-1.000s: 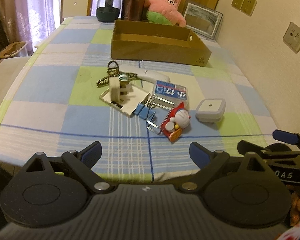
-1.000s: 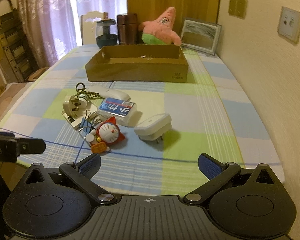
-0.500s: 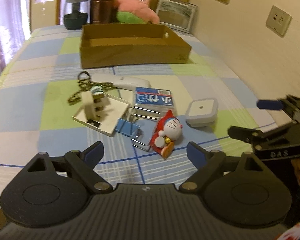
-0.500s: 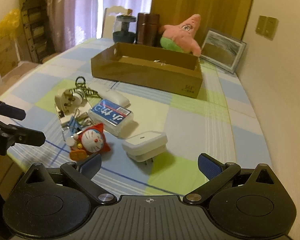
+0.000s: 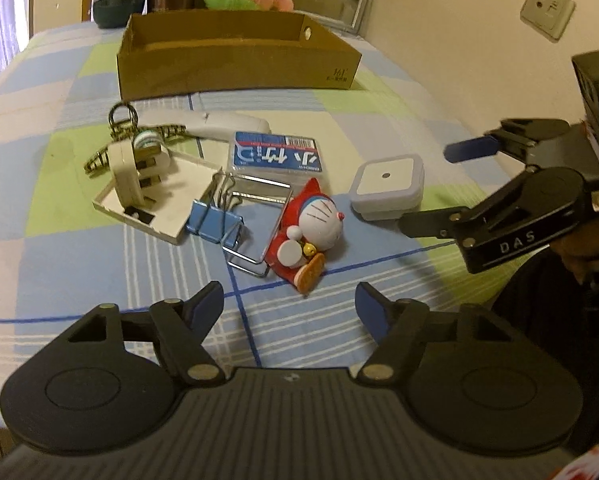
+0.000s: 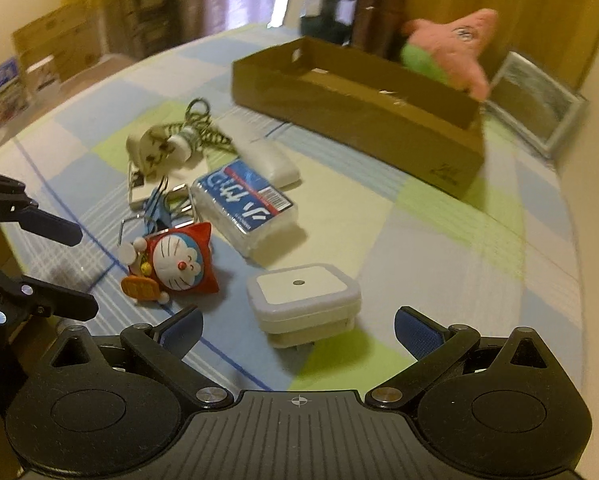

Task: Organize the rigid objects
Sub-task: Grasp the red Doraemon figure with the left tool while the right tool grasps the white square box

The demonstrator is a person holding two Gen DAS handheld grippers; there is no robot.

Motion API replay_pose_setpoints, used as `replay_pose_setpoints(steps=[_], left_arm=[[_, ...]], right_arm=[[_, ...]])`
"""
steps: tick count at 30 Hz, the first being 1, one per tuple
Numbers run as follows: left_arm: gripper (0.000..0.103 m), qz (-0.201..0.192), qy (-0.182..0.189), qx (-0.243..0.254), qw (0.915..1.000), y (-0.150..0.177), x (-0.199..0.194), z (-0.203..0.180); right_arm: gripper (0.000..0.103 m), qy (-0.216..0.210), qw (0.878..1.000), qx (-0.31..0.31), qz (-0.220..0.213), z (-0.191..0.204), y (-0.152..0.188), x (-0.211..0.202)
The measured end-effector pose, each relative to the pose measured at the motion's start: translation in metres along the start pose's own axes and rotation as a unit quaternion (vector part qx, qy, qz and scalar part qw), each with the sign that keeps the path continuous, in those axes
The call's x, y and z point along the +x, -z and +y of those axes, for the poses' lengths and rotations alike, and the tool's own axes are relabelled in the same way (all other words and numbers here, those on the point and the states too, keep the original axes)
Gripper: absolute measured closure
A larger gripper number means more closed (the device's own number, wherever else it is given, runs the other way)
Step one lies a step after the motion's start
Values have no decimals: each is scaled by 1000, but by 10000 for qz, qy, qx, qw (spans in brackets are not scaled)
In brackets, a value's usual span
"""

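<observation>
Barely begun: cardboard box point(image 5: 235, 56) at twelve o'clock looks empty, clutter unsorted; left gripper point(image 5: 289, 300), fingers narrowing around nothing, nears Doraemon toy point(image 5: 311, 232); right gripper point(image 6: 297, 326) gapes wide, empty

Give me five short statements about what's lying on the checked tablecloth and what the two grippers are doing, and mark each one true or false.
1. The cardboard box has the small items packed inside it. False: what shows of its inside looks bare, and the items lie on the tablecloth in front of it.
2. The Doraemon figure lies beside the blue binder clips. True.
3. The right gripper is shut on the white square adapter. False: its jaws stand open, with the adapter just ahead of them.
4. The left gripper holds nothing. True; its jaws have just been closing, with nothing between them.
5. The pink plush star lies among the items in front of the box. False: it sits behind the box.
</observation>
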State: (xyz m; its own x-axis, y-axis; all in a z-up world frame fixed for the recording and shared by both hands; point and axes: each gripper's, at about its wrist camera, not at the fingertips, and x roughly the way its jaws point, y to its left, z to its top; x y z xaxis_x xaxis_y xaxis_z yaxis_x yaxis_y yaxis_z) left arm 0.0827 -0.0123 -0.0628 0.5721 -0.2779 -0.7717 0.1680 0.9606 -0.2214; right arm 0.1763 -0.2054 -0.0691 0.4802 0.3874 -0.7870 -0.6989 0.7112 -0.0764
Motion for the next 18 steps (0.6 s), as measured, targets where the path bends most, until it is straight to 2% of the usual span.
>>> replay_pose_setpoints(steps=[6, 18], left_arm=[[45, 167, 57, -72, 9998, -2, 15, -5], [46, -47, 159, -53, 9998, -14, 37, -13]], right_arm=[[17, -196, 9991, -311, 203, -9, -6, 19], [26, -312, 9984, -267, 387, -18, -5, 29]])
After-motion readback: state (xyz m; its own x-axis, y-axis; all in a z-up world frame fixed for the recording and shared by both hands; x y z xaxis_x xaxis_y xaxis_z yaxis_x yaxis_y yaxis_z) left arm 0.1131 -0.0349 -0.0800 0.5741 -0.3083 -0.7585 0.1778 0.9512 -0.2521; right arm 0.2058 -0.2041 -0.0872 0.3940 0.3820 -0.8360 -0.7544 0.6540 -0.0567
